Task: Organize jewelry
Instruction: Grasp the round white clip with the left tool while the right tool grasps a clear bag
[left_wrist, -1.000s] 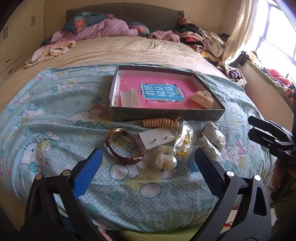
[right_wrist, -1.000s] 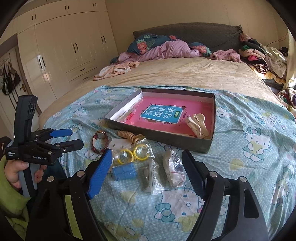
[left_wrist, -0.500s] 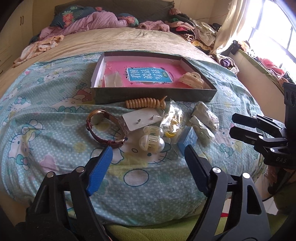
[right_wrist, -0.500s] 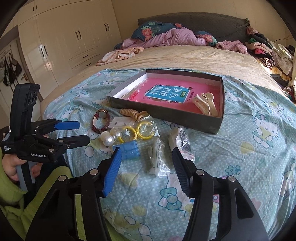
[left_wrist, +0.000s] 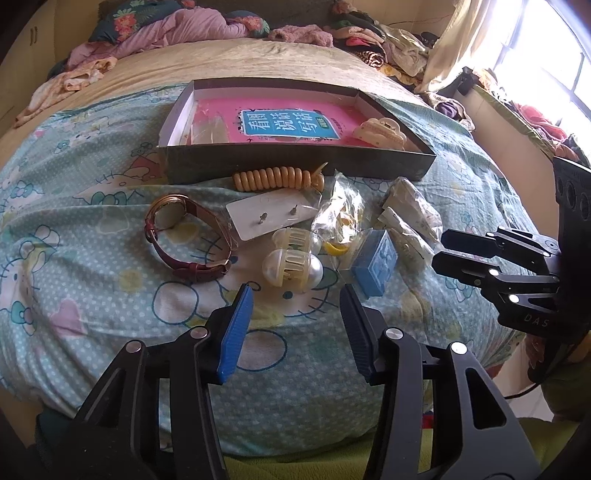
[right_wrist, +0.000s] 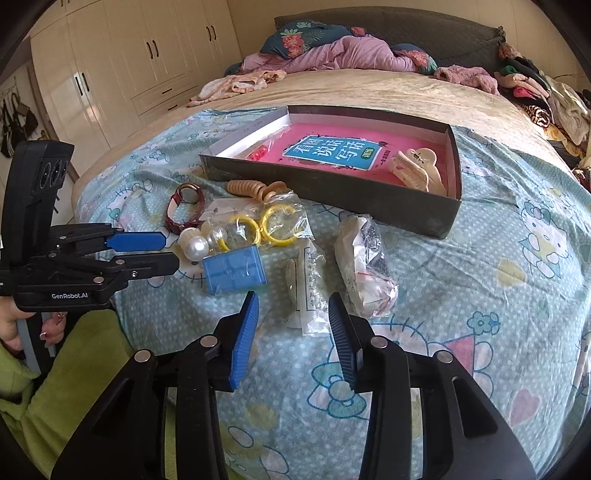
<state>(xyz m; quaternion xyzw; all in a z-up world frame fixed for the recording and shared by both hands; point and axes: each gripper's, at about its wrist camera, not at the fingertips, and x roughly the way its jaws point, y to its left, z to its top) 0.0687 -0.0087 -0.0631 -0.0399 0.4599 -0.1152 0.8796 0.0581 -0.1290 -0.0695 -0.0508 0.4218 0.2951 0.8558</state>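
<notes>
A shallow dark box (left_wrist: 295, 168) (right_wrist: 332, 192) with a pink lining lies on the bed and holds a cream hair claw (left_wrist: 380, 133) (right_wrist: 415, 170). In front of it lie a red-strapped watch (left_wrist: 184, 236), a wooden spiral bracelet (left_wrist: 277, 178), an earring card (left_wrist: 269, 216), a pearl hair clip (left_wrist: 293, 264), bagged yellow rings (right_wrist: 266, 225), a blue case (left_wrist: 375, 264) (right_wrist: 234, 271) and small bags (right_wrist: 364, 266). My left gripper (left_wrist: 295, 299) is open just short of the pearl clip. My right gripper (right_wrist: 293, 306) is open over a flat bag (right_wrist: 308, 288).
The bed has a blue cartoon-print sheet (left_wrist: 92, 258). Clothes and bedding are piled at the headboard (right_wrist: 332, 51). White wardrobes (right_wrist: 129, 66) stand at the left. A window with a curtain (left_wrist: 461, 44) is on the right.
Both grippers have moved forward and down toward the items on the sheet. Both have narrowed their jaws somewhat but stay open.
</notes>
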